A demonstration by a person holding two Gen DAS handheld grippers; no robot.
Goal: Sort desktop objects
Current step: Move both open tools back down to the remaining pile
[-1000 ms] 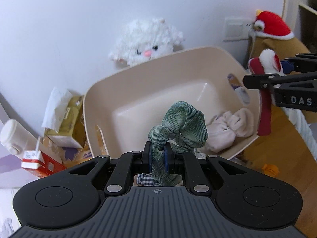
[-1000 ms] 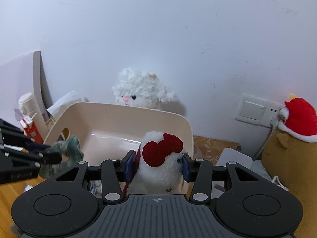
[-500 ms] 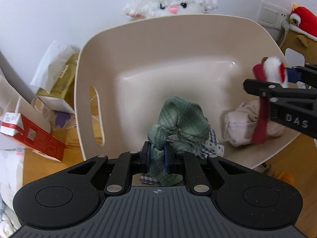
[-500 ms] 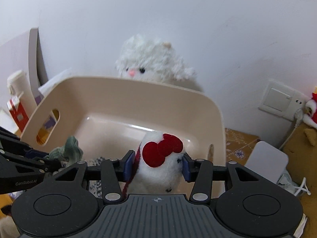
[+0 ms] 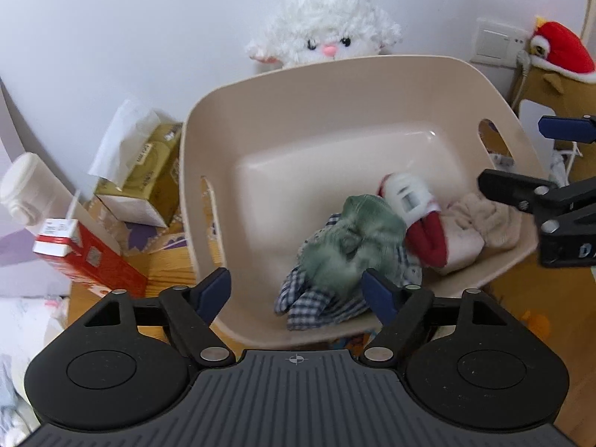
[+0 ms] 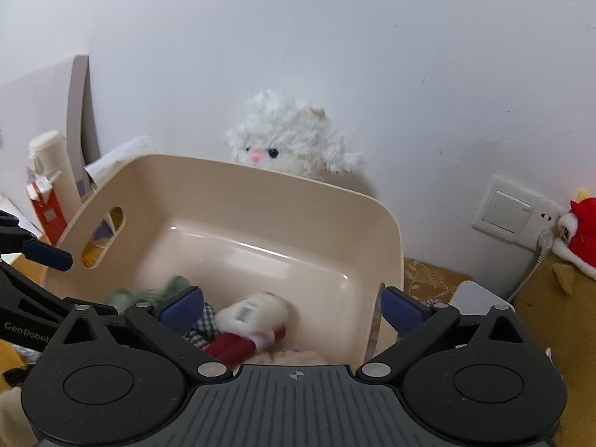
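Left wrist view alone shows the gold tissue box (image 5: 143, 175) beside the smooth beige basin (image 5: 335, 85), where the crinkled green scrunchie (image 5: 350, 238) and fluffy red-and-white plush (image 5: 413, 208) lie blurred, both the left gripper (image 5: 296, 290) and right gripper (image 6: 292, 307) having just spread wide, gripping nothing.

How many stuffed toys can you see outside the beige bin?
2. A white fluffy lamb sits against the wall behind the bin, and a red-hatted brown plush stands to the bin's right by the wall socket. Others may be hidden out of frame.

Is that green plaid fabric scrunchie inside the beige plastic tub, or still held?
Inside. The green scrunchie lies on checked cloth in the beige tub; the left gripper has just opened.
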